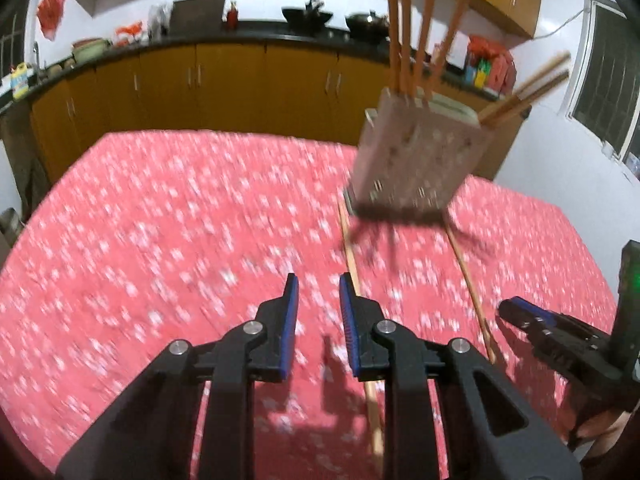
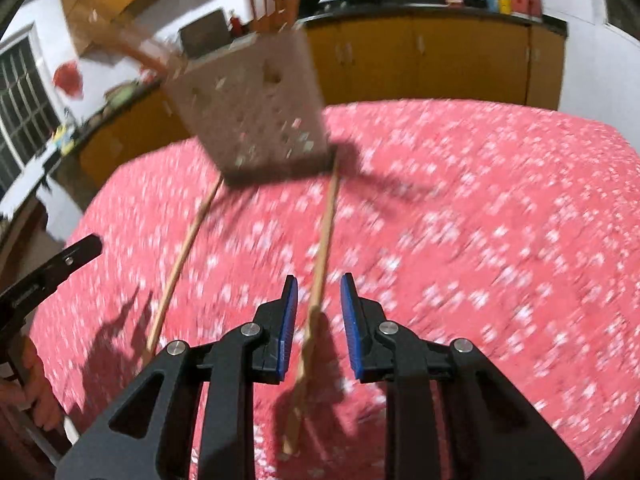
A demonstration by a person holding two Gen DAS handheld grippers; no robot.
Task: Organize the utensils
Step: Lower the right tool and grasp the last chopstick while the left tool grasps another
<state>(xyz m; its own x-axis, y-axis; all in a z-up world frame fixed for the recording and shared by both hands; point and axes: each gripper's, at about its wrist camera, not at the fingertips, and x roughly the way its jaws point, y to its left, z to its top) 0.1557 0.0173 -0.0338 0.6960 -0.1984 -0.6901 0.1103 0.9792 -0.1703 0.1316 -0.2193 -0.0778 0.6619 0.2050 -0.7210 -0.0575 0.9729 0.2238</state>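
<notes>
A beige perforated utensil holder (image 1: 416, 156) (image 2: 256, 112) stands on the red tablecloth with several wooden chopsticks upright in it. Two loose chopsticks lie on the cloth in front of it. In the left wrist view my left gripper (image 1: 318, 280) is open and holds nothing; one loose chopstick (image 1: 350, 252) runs under its right finger. In the right wrist view my right gripper (image 2: 319, 280) is open, and the other loose chopstick (image 2: 326, 232) lies on the cloth in the gap, untouched by the pads. Each gripper also shows in the other view: right gripper (image 1: 514, 310), left gripper (image 2: 90, 246).
The red, white-speckled tablecloth (image 1: 160, 240) (image 2: 480, 240) covers the whole table. Behind it run orange kitchen cabinets (image 1: 224, 84) under a dark counter with pots and bottles. A person's hand (image 2: 36, 384) holds the left gripper's handle. The picture is motion-blurred.
</notes>
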